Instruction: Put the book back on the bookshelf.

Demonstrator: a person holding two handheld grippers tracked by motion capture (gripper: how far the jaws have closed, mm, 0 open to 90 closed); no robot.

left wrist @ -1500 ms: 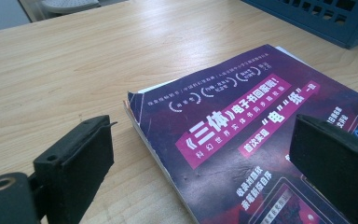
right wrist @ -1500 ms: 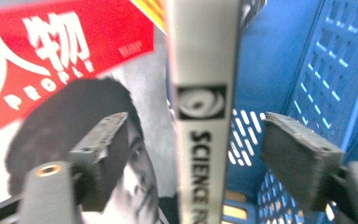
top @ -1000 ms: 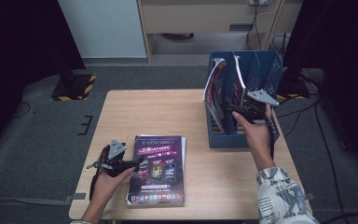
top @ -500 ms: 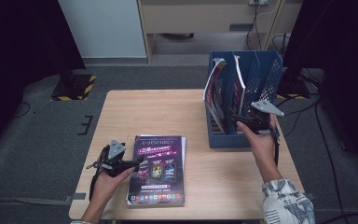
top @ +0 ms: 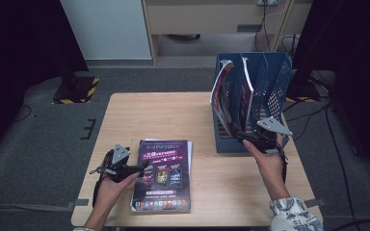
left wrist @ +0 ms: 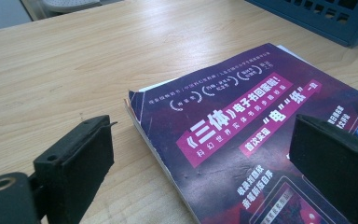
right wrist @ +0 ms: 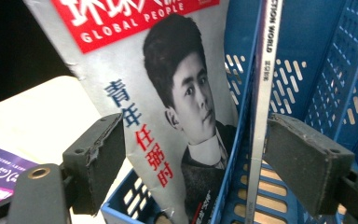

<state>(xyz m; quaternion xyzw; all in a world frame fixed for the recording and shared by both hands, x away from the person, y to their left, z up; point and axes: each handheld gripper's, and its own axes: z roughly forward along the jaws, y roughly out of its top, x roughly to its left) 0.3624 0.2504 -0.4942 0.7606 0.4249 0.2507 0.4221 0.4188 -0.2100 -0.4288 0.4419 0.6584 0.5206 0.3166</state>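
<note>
**Desk:** What does the high view give us at the counter (top: pixel 183 115)?

**Photographer:** A person works two grippers. The right gripper (top: pixel 244 138) sits at the near end of a blue file rack (top: pixel 274 82) on the counter's far right. Its jaws have just been closing a little, yet stand wide and press on nothing. Between them, in the right gripper view, rise a grey magazine (right wrist: pixel 168 116) with a red title band, leaning left in the rack's left slot, a blue divider and a thin white spine (right wrist: pixel 263 93) in the next slot.

**Desk:** And the left side?

**Photographer:** The left gripper (top: pixel 144 168) lies low at the near left, jaws wide apart and holding nothing. Its tips reach the left edge of a purple magazine (top: pixel 164 175) (flat on the counter, cover up, atop a thin stack). In the left gripper view one jaw is over bare wood, the other over the cover (left wrist: pixel 242 140), the corner between them.
</note>
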